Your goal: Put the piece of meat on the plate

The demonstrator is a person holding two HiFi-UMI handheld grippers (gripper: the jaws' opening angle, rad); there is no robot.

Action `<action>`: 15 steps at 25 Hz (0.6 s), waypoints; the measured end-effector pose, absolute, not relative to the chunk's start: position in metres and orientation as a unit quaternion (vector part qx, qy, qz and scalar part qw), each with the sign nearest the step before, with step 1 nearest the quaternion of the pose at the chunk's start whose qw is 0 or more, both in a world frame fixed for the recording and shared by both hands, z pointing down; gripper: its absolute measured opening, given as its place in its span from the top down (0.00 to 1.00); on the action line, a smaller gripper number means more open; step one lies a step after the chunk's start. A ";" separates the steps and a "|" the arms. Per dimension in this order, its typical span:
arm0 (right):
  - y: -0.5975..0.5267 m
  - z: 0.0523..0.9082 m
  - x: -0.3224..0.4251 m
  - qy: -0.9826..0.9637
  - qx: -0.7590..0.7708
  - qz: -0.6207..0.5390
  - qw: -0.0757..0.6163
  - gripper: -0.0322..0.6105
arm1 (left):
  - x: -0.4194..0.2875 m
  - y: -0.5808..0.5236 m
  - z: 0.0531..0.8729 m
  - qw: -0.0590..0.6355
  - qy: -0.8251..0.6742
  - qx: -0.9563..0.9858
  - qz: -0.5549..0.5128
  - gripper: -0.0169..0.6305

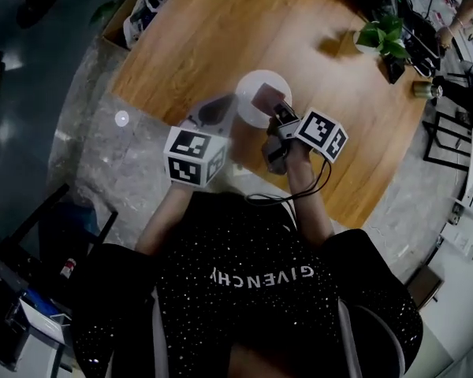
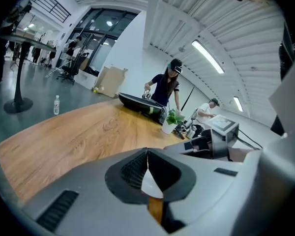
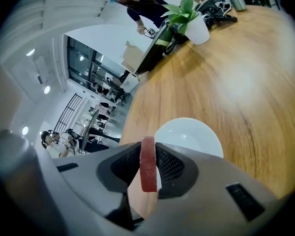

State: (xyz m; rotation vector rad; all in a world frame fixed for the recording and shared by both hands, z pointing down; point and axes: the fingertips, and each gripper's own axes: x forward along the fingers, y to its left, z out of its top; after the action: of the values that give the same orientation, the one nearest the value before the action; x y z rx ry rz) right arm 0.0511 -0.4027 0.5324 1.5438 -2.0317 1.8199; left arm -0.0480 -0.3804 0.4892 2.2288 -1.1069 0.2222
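Note:
A round white plate (image 1: pixel 256 93) rests on the wooden table (image 1: pixel 213 30) near its front edge. My right gripper (image 1: pixel 277 110) is shut on a flat reddish piece of meat (image 1: pixel 268 97), which hangs over the plate's near side. In the right gripper view the meat (image 3: pixel 148 163) stands on edge between the pads of that gripper (image 3: pixel 148 156), with the plate (image 3: pixel 191 132) just beyond. My left gripper (image 1: pixel 213 115) hovers left of the plate, its jaws shut and empty. In the left gripper view its tips (image 2: pixel 147 154) meet, and a bit of plate (image 2: pixel 152 185) shows below them.
A potted plant (image 1: pixel 382 42) stands on the table's far right, also seen from the right gripper (image 3: pixel 189 21). A person works at a laptop (image 2: pixel 140 102) at the table's far side. A cardboard box (image 1: pixel 138 10) sits on the floor, as does a water bottle (image 2: pixel 56 104).

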 end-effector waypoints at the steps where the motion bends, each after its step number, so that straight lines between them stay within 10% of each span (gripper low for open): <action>1: -0.404 0.537 0.051 -0.641 0.492 0.589 0.006 0.80 | -0.050 -0.383 0.493 0.324 -0.420 0.844 0.084 0.96; 15: -0.415 0.573 0.051 -0.581 0.502 0.638 0.052 0.80 | -0.062 -0.412 0.502 0.329 -0.415 0.845 0.073 0.96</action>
State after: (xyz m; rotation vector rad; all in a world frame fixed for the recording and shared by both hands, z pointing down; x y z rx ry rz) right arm 0.0512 -0.4154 0.5731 1.5276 -1.7688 1.9411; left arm -0.0621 -0.4116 0.5018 2.2111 -1.0848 0.1916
